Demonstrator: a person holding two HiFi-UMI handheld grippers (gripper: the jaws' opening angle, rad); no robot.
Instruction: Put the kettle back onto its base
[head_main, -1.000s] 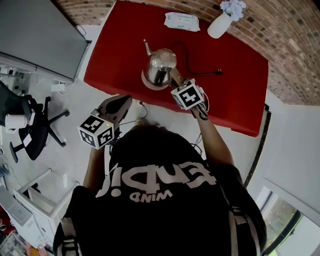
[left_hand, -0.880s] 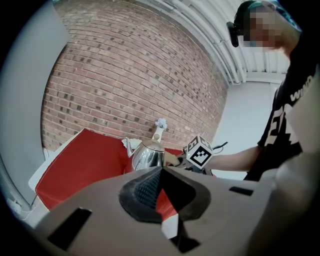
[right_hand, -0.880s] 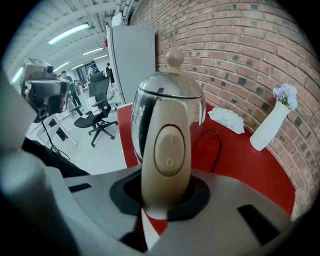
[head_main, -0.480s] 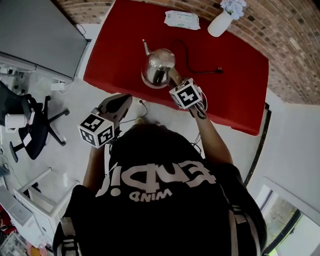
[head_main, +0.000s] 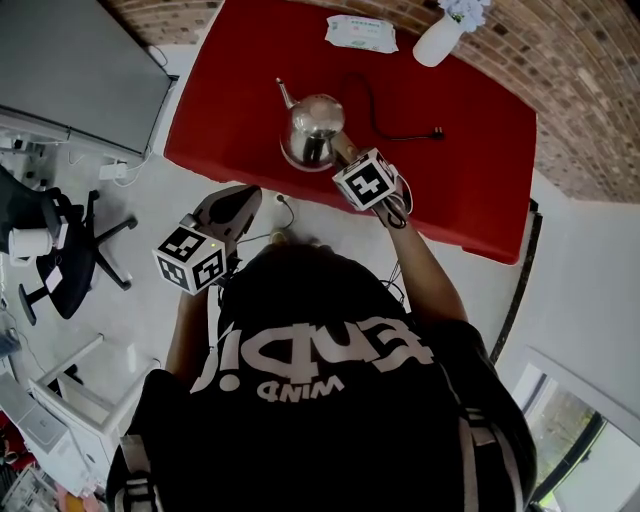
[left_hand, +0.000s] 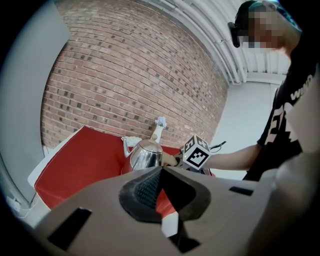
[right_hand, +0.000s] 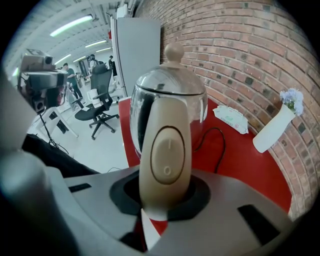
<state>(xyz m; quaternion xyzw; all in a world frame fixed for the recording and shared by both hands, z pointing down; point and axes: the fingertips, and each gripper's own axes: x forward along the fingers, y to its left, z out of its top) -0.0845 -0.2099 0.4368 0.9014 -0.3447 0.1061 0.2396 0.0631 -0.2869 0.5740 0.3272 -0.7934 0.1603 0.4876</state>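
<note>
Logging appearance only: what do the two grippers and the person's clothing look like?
Left gripper and right gripper have grey-beige bodies with black textured pads; each carries a white cube with black square markers. The person wears a black short-sleeved T-shirt with white lettering.

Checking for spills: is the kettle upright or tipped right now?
Upright. The kettle has its lid knob on top and spout pointing upward; the right gripper clamps its handle.
</note>
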